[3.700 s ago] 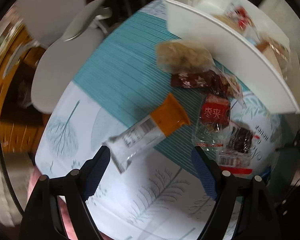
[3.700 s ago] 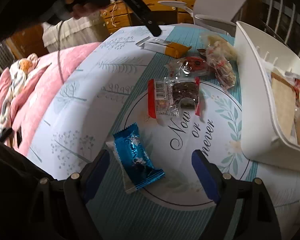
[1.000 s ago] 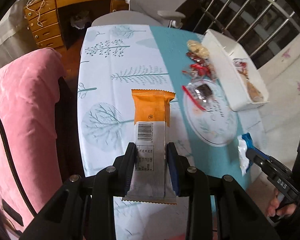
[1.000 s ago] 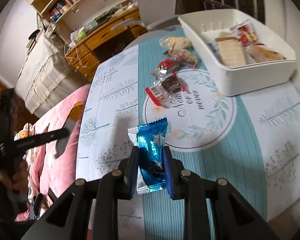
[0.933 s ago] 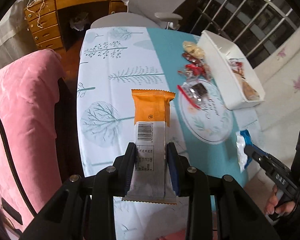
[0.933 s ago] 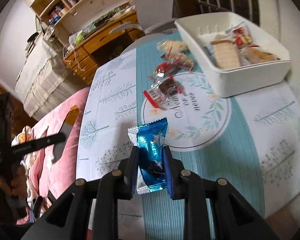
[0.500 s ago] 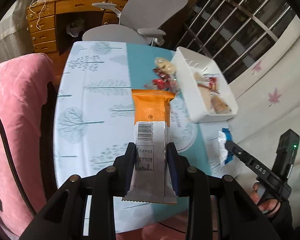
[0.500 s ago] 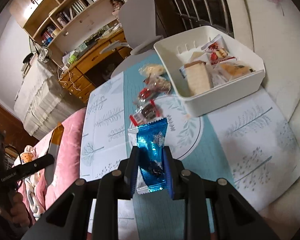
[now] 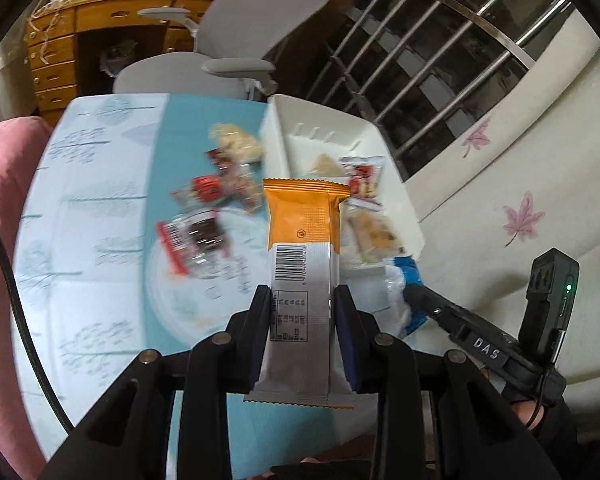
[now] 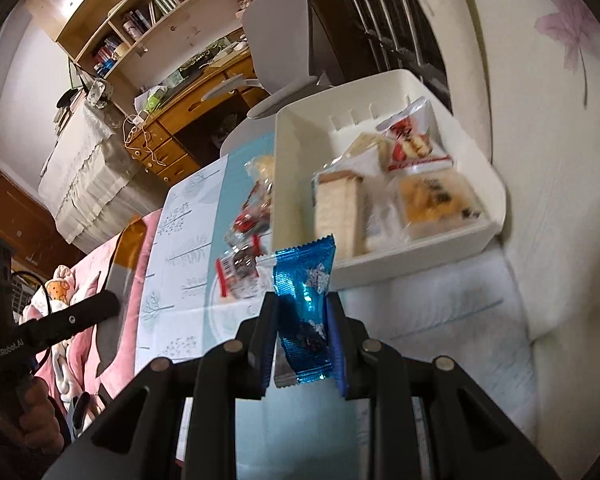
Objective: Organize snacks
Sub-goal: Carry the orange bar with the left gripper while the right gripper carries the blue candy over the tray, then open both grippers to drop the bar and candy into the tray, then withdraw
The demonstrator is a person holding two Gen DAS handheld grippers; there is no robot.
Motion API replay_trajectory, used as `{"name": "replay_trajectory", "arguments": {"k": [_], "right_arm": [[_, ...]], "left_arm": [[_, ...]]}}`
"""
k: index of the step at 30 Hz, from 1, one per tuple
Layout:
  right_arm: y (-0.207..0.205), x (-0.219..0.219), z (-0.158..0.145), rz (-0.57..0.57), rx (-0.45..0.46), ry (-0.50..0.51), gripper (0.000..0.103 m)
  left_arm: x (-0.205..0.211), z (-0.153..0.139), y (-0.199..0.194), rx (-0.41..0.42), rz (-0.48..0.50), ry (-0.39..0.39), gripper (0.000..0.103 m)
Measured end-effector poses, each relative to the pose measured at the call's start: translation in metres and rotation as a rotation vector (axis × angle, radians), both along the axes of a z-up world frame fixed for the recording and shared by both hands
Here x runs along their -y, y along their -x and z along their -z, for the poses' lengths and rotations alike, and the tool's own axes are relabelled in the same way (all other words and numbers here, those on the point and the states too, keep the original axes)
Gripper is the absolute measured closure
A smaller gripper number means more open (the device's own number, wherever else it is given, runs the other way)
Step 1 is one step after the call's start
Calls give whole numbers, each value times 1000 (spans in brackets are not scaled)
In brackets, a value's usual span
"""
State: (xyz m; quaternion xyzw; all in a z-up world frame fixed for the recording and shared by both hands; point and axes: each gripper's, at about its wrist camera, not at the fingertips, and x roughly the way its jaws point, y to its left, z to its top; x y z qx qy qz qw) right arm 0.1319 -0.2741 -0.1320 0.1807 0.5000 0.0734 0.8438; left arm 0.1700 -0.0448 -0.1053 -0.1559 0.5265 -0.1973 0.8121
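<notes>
My left gripper [image 9: 303, 336] is shut on an orange and grey snack bar [image 9: 302, 248], held upright above the table, near the white bin [image 9: 396, 184]. My right gripper [image 10: 302, 346] is shut on a blue foil snack packet [image 10: 303, 300], held in the air just short of the white bin [image 10: 380, 268]. The bin holds several wrapped snacks, among them a cracker pack [image 10: 338, 208] and a red and white packet [image 10: 414, 140]. Several loose snacks [image 9: 204, 216] lie on the tablecloth left of the bin. The right gripper with its blue packet [image 9: 406, 280] also shows in the left wrist view.
The table wears a white and teal cloth [image 9: 100, 232]. A grey office chair [image 9: 236, 52] stands behind the table, with a wooden desk [image 9: 68, 32] beyond it. A pink cushion [image 9: 0, 184] lies to the left, and a cream curtain [image 10: 540, 160] hangs at the right.
Both grippers have moved forward and closer to the white bin, each still holding its snack. The bin now looks larger in both views.
</notes>
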Motion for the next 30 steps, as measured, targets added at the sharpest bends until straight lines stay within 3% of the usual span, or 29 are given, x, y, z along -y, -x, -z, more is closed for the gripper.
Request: {"name": "replay_trajectory", "arguments": {"k": [16, 20, 23, 30], "right_arm": [[-66, 76, -17, 7, 85, 93, 80], [-78, 84, -12, 34, 75, 124, 75], [-83, 89, -2, 57, 35, 107, 66], [-86, 83, 8, 51, -4, 76, 64]], "left_arm": [[115, 10, -79, 46, 79, 62, 72], [125, 23, -93, 0, 75, 2, 65], [119, 33, -97, -50, 46, -2, 47], [87, 45, -89, -89, -13, -26, 37]]}}
